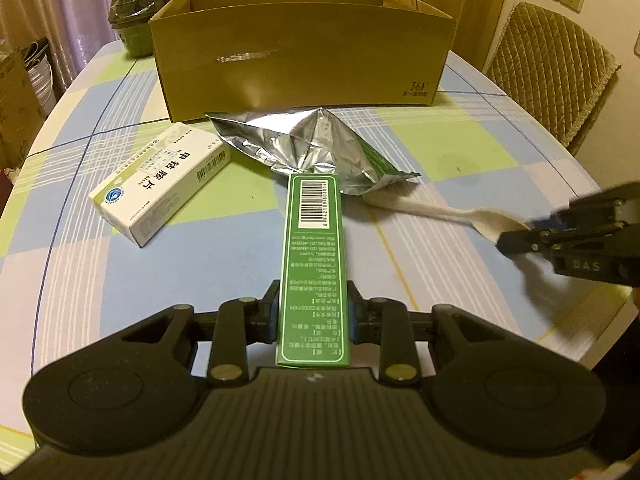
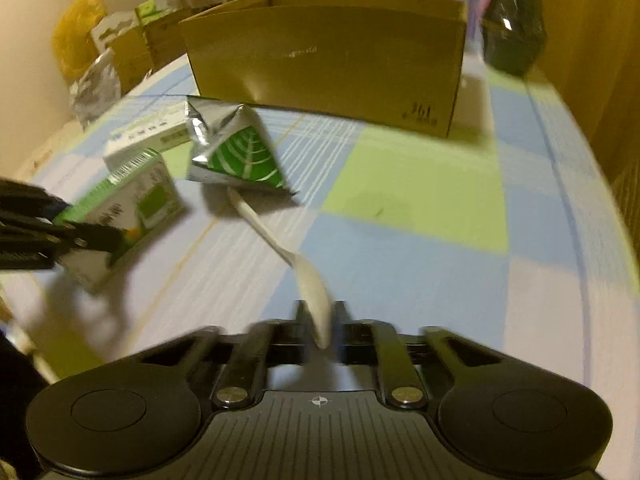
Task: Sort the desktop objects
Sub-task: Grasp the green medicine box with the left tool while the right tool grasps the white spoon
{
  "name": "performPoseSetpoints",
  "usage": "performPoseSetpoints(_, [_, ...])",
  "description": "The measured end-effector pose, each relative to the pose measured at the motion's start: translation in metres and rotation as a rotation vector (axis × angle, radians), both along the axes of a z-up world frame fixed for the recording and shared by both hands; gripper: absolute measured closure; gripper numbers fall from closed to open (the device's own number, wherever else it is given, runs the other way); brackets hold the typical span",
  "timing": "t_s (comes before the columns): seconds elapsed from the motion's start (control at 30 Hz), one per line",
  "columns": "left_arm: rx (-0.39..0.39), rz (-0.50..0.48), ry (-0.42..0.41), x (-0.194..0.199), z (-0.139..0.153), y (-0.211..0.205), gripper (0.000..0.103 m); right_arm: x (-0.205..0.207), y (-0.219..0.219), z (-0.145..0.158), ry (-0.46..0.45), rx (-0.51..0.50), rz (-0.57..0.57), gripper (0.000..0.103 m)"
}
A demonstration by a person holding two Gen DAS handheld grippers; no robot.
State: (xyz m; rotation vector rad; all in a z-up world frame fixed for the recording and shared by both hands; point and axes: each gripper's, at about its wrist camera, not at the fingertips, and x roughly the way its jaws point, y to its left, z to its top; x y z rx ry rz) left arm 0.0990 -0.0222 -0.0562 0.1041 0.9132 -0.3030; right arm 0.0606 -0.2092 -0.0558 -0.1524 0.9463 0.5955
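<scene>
My left gripper (image 1: 313,310) is shut on a long green medicine box (image 1: 314,268), held lengthwise with its barcode end pointing away from me; the right wrist view shows that box (image 2: 132,208) at the left. My right gripper (image 2: 319,320) is shut on the bowl of a white plastic spoon (image 2: 276,240), whose handle reaches under a crumpled silver and green foil pouch (image 2: 236,152). The left wrist view has the spoon (image 1: 440,212), the pouch (image 1: 316,148) and the right gripper (image 1: 524,234) at the right edge. A white medicine box (image 1: 160,184) lies left of the pouch.
An open cardboard box (image 1: 300,56) stands at the back of the checked tablecloth (image 1: 460,148). Two dark wrapped pots (image 1: 136,20) flank it, and a milk carton box stands behind. A quilted chair (image 1: 548,64) is at the right, and boxes and bags stand off the table's left side.
</scene>
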Motion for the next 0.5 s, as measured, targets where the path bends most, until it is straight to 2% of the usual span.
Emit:
performPoseSetpoints(0.3, [0.007, -0.015, -0.003, -0.014, 0.002, -0.006, 0.078, -0.028, 0.014, 0.0, 0.124, 0.156, 0.0, 0.097])
performPoseSetpoints(0.4, [-0.002, -0.004, 0.001, -0.015, 0.001, -0.003, 0.078, -0.032, 0.019, 0.003, 0.058, 0.105, -0.002, 0.091])
performPoseSetpoints(0.43, [-0.006, 0.0, 0.0, -0.016, 0.001, -0.002, 0.078, -0.034, 0.021, 0.004, 0.02, 0.074, 0.001, 0.076])
performPoseSetpoints(0.47, [-0.008, 0.005, -0.003, -0.017, 0.001, -0.001, 0.078, -0.038, 0.023, 0.006, -0.026, 0.042, 0.01, 0.054])
performPoseSetpoints(0.5, [-0.009, 0.013, -0.005, -0.018, 0.001, 0.0, 0.078, -0.042, 0.025, 0.007, -0.072, 0.014, 0.025, 0.045])
